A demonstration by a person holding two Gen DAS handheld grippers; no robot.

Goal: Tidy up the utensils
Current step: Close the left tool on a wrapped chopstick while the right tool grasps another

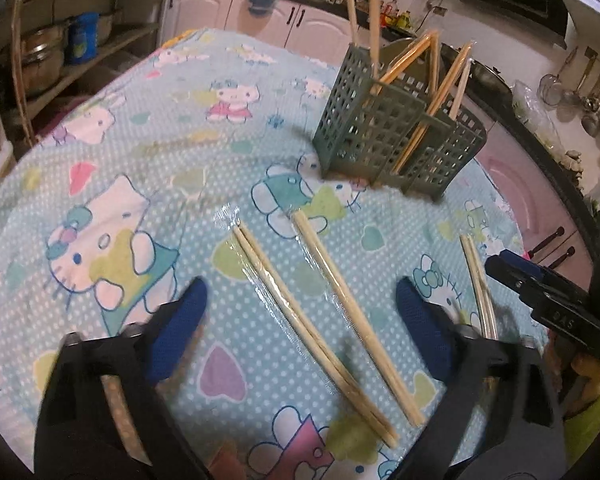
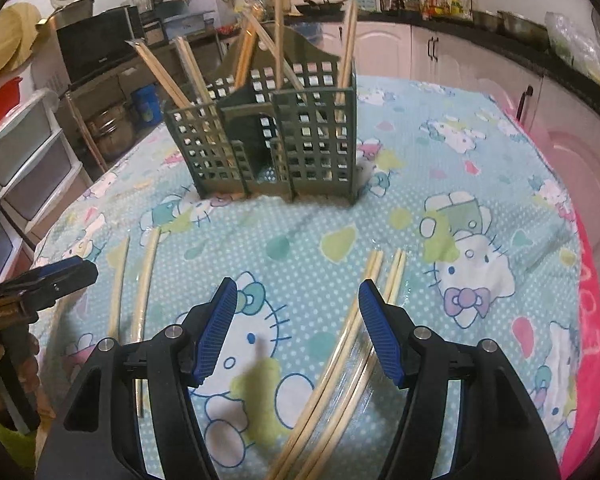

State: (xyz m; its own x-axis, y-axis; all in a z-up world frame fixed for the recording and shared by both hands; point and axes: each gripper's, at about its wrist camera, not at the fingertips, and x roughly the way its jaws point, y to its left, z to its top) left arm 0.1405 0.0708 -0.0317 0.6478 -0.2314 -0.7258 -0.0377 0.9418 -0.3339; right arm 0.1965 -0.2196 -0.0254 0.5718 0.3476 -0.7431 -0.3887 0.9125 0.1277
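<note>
A dark green lattice utensil holder (image 1: 396,136) stands on the table with several chopstick pairs upright in it; it also shows in the right wrist view (image 2: 272,140). Two plastic-wrapped chopstick pairs (image 1: 300,312) (image 1: 352,312) lie between the fingers of my open, empty left gripper (image 1: 300,304). A third pair (image 1: 478,284) lies to its right. My right gripper (image 2: 296,300) is open and empty above the cloth, with two wrapped pairs (image 2: 340,360) lying under its right finger. It appears in the left wrist view (image 1: 540,292).
The table wears a light blue Hello Kitty cloth (image 1: 140,168). Two more chopstick pairs (image 2: 134,292) lie at the left in the right wrist view, beside my left gripper (image 2: 40,284). Kitchen cabinets, shelves with pots and counters surround the table.
</note>
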